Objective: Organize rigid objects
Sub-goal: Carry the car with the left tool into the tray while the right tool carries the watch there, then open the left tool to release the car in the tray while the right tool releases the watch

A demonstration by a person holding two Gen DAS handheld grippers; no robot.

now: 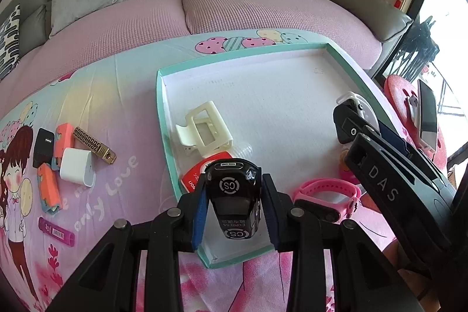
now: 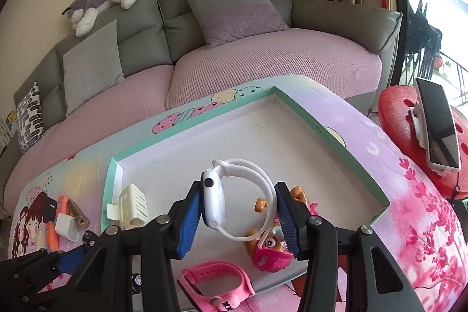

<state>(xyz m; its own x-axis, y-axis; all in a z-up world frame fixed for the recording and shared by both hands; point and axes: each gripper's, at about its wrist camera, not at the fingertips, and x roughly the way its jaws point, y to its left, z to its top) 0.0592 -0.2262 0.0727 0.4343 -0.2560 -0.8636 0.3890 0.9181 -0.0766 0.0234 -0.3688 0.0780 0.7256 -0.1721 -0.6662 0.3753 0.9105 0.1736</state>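
- Two grippers are both loaded: the left gripper [image 1: 234, 192] is clamped on a black toy car [image 1: 234, 196], its blue ribbed pads pressing the glossy hard-plastic body, which carries white round logos and hangs nose-down over the near corner of the tray [image 1: 348, 48].
- Clamped likewise, the right gripper [image 2: 238, 206] pinches a white smartwatch [image 2: 213, 201] by its smooth rounded case on one side and its looped rubbery strap on the other, above the tray's middle.
- Beneath them, the shallow rectangular tray, with teal cardboard walls and a matte white floor, already holds a cream slatted plastic hair claw [image 1: 204, 127], a red card or packet [image 1: 194, 176], a pink silicone watch band [image 2: 216, 282] and a small orange-and-pink toy figure [image 2: 270, 246].
- Judging by this, the sorting is roughly half done: four pieces lie inside and two more wait to be set down.
- Left outside on the printed cloth are a black charger block [image 1: 42, 144], a white charger block [image 1: 76, 170], two orange cases [image 1: 48, 189], a gold patterned lighter-like bar [image 1: 95, 144] and a magenta flat stick [image 1: 57, 230], all hard-edged and clustered well apart from the tray.
- Farther back stands a grey sofa [image 2: 222, 16] with a soft knit cover.
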